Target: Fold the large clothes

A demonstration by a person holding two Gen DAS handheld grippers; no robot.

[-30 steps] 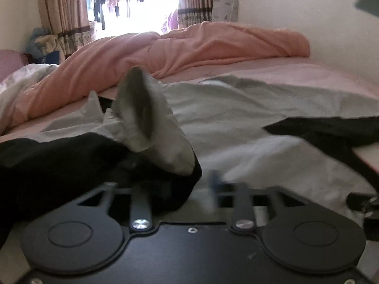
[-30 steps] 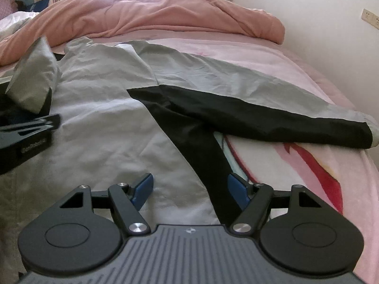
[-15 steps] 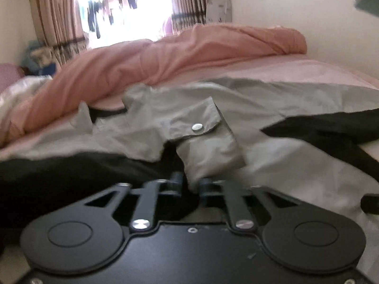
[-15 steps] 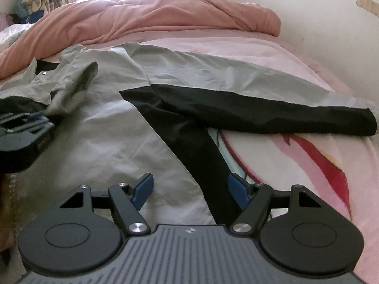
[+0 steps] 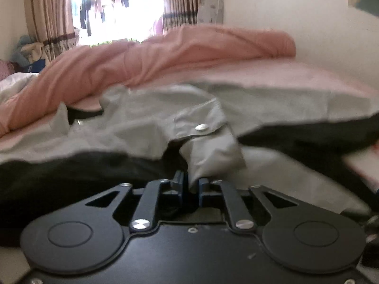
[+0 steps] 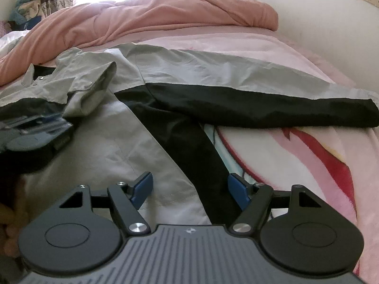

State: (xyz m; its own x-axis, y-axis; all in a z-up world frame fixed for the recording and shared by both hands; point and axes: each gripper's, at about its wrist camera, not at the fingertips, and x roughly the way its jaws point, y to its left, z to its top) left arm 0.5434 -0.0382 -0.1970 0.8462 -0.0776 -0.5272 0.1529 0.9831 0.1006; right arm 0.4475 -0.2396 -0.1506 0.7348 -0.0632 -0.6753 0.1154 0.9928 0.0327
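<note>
A grey and black jacket (image 6: 111, 146) lies spread on the bed, its right sleeve (image 6: 236, 94) stretched out flat to the right. The left sleeve is folded in over the chest, and its grey cuff (image 5: 213, 156) with a snap button hangs from my left gripper (image 5: 192, 185). The pads still pinch the cuff's edge while the jaws are opening slightly. In the right wrist view the left gripper (image 6: 35, 130) shows at the left edge beside the cuff (image 6: 94, 90). My right gripper (image 6: 189, 189) hovers open over the jacket's lower body, holding nothing.
A rumpled pink duvet (image 6: 154, 16) is heaped across the far side of the bed. The pink sheet with a red print (image 6: 308, 165) lies bare to the right. A wall (image 6: 319, 23) runs along the right; a curtained window (image 5: 118, 7) is beyond.
My left gripper closed on the raised sleeve cuff and carried it down and inward over the jacket. The right gripper stayed open and nearly still.
</note>
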